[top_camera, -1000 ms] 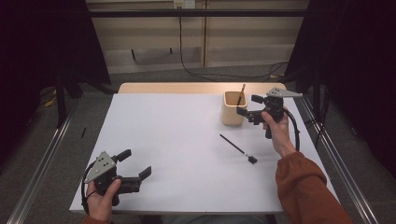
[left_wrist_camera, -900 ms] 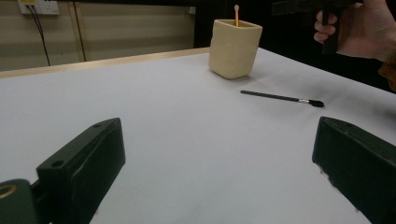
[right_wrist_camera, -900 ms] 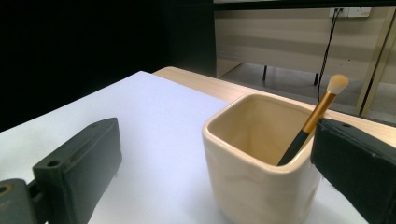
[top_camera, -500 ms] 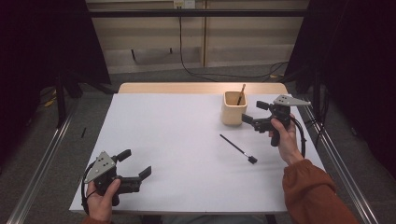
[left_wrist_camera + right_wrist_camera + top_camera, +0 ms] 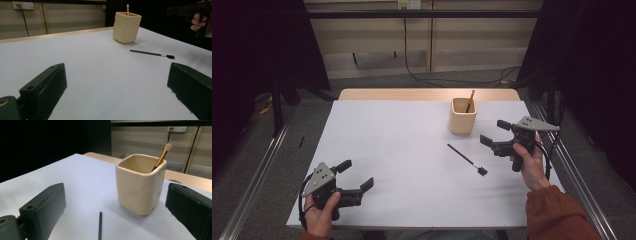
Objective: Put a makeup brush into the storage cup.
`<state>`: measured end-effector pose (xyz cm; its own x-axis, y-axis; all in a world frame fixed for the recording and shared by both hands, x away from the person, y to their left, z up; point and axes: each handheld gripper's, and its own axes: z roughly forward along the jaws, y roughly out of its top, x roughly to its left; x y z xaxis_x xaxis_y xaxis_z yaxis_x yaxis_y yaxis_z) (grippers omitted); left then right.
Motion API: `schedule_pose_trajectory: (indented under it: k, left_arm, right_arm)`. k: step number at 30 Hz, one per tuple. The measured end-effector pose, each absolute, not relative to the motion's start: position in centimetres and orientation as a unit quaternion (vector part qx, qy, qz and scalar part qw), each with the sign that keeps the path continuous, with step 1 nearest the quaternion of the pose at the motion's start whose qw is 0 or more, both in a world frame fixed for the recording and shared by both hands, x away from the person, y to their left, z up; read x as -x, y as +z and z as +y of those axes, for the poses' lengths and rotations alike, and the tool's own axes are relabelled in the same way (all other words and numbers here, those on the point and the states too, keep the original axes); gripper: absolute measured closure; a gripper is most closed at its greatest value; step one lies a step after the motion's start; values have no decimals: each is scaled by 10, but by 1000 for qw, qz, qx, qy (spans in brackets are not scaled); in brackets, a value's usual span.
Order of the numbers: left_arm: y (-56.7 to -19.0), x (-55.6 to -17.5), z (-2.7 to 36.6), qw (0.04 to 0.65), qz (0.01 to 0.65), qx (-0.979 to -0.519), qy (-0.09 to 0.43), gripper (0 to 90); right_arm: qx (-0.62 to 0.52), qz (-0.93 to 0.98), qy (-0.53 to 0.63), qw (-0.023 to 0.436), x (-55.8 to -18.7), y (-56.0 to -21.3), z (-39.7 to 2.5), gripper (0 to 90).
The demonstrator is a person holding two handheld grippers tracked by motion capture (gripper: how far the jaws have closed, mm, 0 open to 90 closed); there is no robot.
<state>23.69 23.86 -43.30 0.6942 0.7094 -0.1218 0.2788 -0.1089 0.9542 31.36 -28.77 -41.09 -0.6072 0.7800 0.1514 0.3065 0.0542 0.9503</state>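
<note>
Plainly, no writing is showing anywhere; the count is one cream cup (image 5: 462,116) standing near the table's (image 5: 402,150) far edge toward the right, one gold-handled brush (image 5: 470,101) leaning inside it, and one black brush (image 5: 467,159) lying flat just in front of the cup. The right hand-held gripper (image 5: 496,134) is hovering with jaws spread above the table's right edge, beside the black brush, while the left hand-held gripper (image 5: 355,175) is waiting, jaws likewise spread, near the front left corner. The right gripper view is revealing the gold brush's pale tip (image 5: 167,146), and the left gripper view is showing the black brush's dark bristles (image 5: 170,56).
</note>
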Motion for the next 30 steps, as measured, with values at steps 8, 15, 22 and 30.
schedule_pose_trajectory:
  k: [8,15,22,30]
  left_arm:
    - [-432,-236,239,573,342,-719,191,24]
    - [-434,-235,240,571,342,-721,191,22]
    - [-432,-233,240,575,337,-720,194,20]
    - [-431,-230,242,577,345,-714,196,19]
  right_arm:
    - [-392,692,569,212,-296,-409,-290,32]
    - [-397,688,569,212,-277,-415,-293,24]
    - [-405,689,563,212,-262,-423,-296,23]
    - [-418,683,557,220,-237,-425,-304,10]
